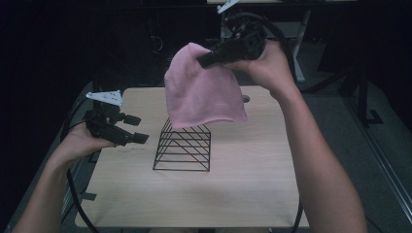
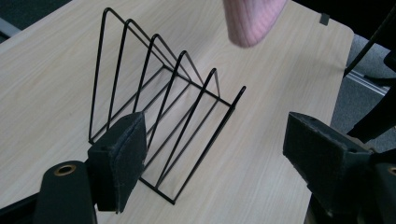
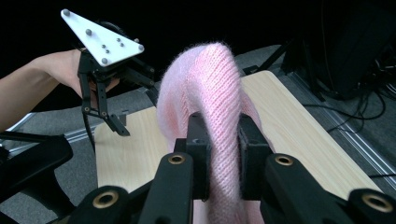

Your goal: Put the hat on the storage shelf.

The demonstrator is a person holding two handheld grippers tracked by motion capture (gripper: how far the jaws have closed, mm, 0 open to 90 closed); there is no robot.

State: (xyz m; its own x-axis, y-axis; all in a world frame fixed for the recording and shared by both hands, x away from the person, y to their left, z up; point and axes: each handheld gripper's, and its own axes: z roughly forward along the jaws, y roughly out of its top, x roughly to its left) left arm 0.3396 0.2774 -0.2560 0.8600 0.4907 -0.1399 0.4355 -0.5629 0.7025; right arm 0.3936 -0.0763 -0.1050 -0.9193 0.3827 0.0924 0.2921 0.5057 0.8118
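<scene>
I count one pink knit hat (image 1: 204, 94), clamped in my right gripper's (image 1: 206, 60) jaws and hanging above the single black wire rack (image 1: 183, 148) mid-counter (image 1: 252, 189). My left gripper (image 1: 136, 128) hovers left of the rack, jaws apart, empty.

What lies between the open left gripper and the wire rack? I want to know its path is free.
Nothing: in the high view only bare table separates the left gripper from the wire rack. The pink knit hat hangs above.

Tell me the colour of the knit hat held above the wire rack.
Pale pink knit hat, plain ribbed; clearest in the right gripper view.
</scene>
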